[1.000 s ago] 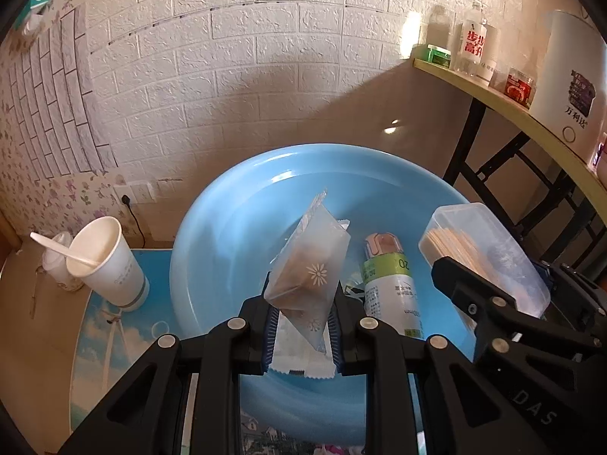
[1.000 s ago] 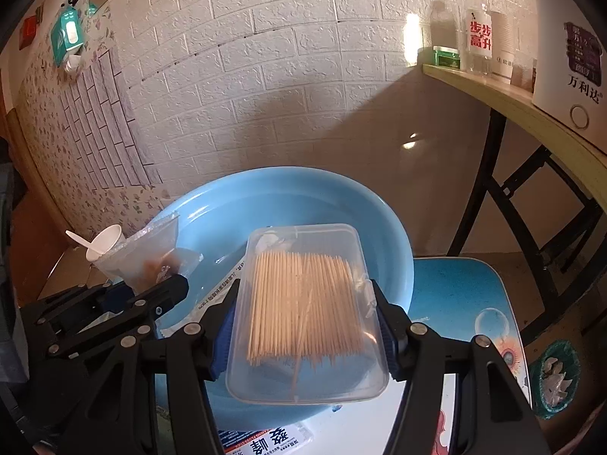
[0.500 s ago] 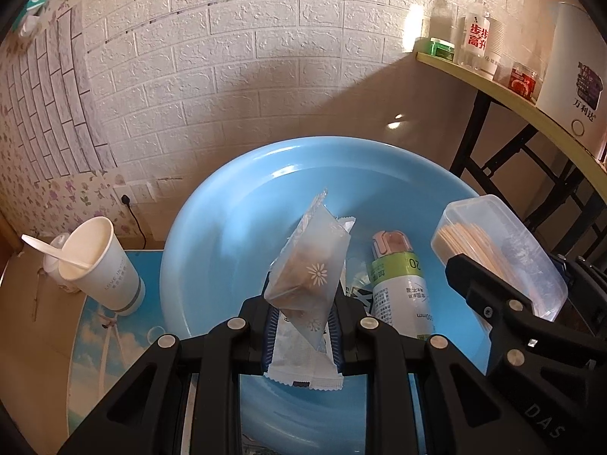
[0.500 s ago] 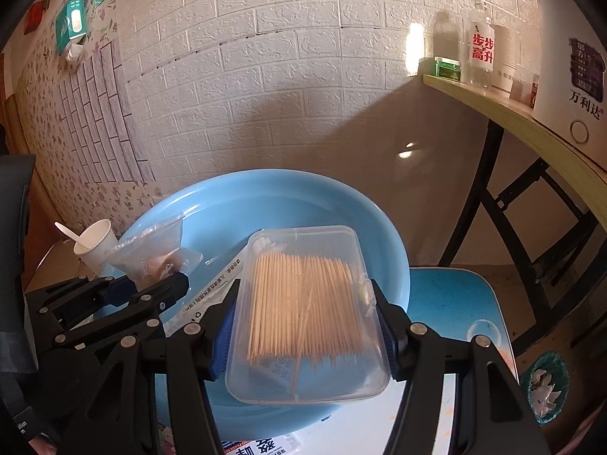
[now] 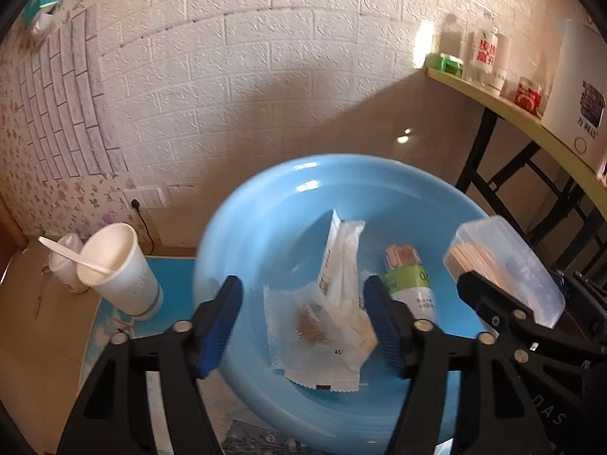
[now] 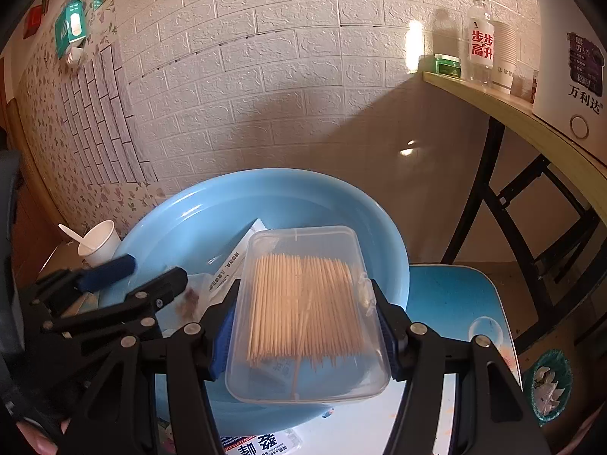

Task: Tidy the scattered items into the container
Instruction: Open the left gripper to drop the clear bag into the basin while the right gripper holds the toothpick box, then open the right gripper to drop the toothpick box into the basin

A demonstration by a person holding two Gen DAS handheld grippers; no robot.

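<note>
Leftmost on the table (image 5: 114,326): paper cup (image 5: 119,271) with spoon. Centre: blue basin (image 5: 265,227) containing snack packet (image 5: 322,326) and green-labelled bottle (image 5: 411,284); left gripper (image 5: 303,322) above, fingers spread wide, packet lying loose between them. Right: right gripper (image 6: 303,326), fingers pinching clear toothpick box (image 6: 307,314) over basin's rim.

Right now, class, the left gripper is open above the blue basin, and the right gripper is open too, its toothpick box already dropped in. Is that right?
Not quite. The right gripper is shut on the toothpick box, held over the blue basin; the right wrist view shows it. The left gripper is indeed open, its snack packet lying in the basin.
</note>
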